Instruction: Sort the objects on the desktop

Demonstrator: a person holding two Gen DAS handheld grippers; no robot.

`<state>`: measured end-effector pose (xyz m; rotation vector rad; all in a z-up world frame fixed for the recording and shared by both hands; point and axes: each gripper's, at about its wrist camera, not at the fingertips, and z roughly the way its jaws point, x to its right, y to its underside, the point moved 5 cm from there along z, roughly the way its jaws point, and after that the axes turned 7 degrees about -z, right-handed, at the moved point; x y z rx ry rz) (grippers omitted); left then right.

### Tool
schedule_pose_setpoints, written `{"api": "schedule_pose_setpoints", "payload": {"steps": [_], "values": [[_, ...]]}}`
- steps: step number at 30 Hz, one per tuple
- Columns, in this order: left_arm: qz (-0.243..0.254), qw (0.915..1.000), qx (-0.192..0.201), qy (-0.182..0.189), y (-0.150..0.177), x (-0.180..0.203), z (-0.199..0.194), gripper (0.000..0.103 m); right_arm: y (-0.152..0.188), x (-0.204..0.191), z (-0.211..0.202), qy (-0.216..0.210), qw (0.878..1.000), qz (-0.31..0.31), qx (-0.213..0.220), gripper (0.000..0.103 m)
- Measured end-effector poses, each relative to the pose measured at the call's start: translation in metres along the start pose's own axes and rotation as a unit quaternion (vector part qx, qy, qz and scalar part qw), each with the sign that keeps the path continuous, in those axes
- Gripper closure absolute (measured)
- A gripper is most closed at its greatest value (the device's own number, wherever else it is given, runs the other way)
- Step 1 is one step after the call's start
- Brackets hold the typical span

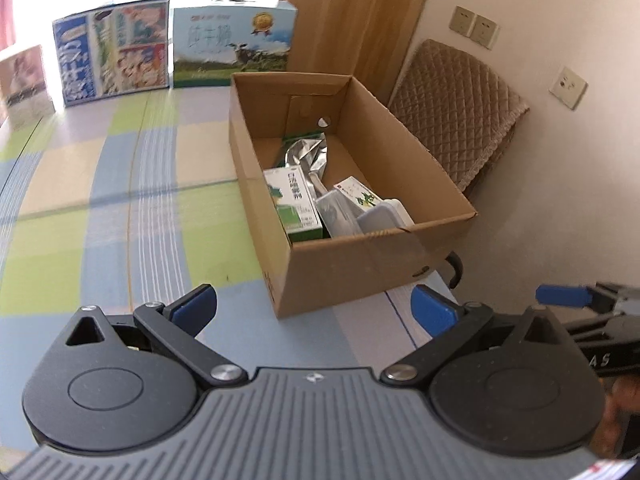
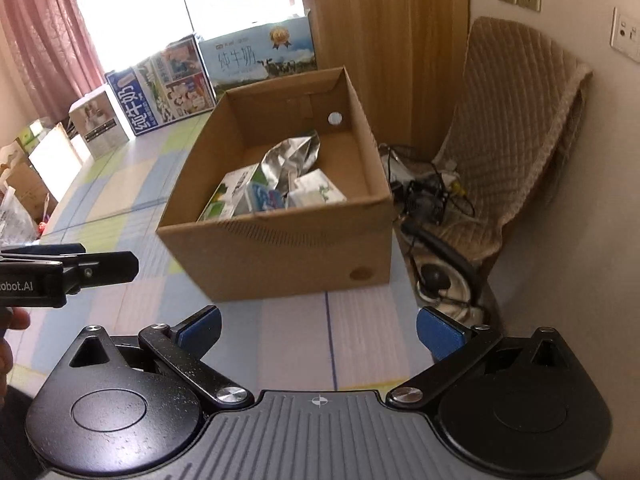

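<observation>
Both the left gripper (image 1: 314, 304) and right gripper (image 2: 318, 330) hang released and empty; judging ahead, withdraw level, since sorted cartons already fill the brown cardboard box (image 1: 360, 272) at 12 o'clock.

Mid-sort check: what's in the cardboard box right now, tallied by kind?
Inside the open brown cardboard box, as far as both views show:
Printed green-and-white cartons: 2
Crumpled silver foil pouch: 1
Pale grey flat cases: 2
Total: 5 visible; anything underneath is hidden.
</observation>
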<state>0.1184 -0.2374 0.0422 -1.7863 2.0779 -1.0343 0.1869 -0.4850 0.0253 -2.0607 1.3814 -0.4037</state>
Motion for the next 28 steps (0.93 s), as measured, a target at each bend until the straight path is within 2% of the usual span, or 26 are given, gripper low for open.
{"api": "schedule_pose_setpoints", "payload": {"steps": [9,28], "values": [[-0.046,0.9987,-0.003,-0.022,0.018,0.002,-0.025,0.001,0.006,-0.009,-0.023,-0.002,1.0,0.007,0.003,0.002],[-0.037,0.999,0.0,-0.024,0.022,0.005,-0.025,0.001,0.001,-0.023,-0.031,-0.005,1.0,-0.009,0.012,0.002]]}}
